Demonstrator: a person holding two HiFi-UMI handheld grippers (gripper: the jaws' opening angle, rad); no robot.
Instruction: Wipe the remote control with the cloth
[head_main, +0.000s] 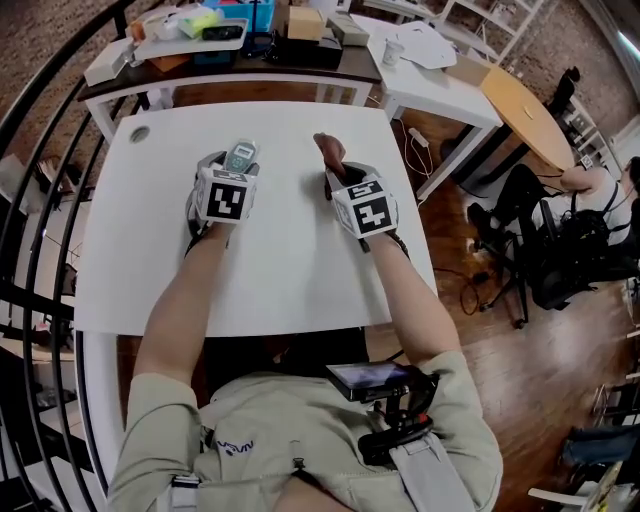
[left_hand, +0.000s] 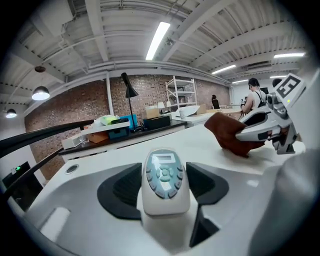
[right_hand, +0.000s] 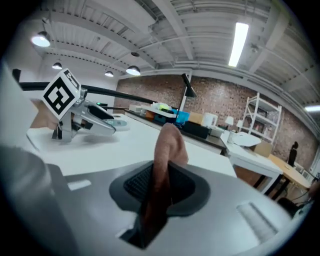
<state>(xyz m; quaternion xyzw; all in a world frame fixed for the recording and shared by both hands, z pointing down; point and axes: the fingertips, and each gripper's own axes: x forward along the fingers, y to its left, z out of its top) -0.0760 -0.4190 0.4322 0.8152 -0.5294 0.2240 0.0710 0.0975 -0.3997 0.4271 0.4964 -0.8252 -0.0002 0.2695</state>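
A grey-white remote control (head_main: 241, 153) with a small screen and round buttons sticks out forward from my left gripper (head_main: 233, 172), over the white table (head_main: 280, 270). In the left gripper view the remote control (left_hand: 164, 172) sits between both dark pads, gripped at its rear end. My right gripper (head_main: 335, 172) is shut on a brown cloth (head_main: 329, 148), which stands up in a fold from its jaws. In the right gripper view the cloth (right_hand: 162, 165) is pinched between the pads (right_hand: 137, 182). The two grippers lie side by side just above the table, a hand's width apart.
A dark table (head_main: 300, 62) behind carries boxes, a blue bin and a tray. A black railing (head_main: 40, 150) curves along the left. A second white table (head_main: 440, 85) with papers stands at the right. A person (head_main: 590, 190) sits far right. A round grommet (head_main: 139, 132) marks the table's left corner.
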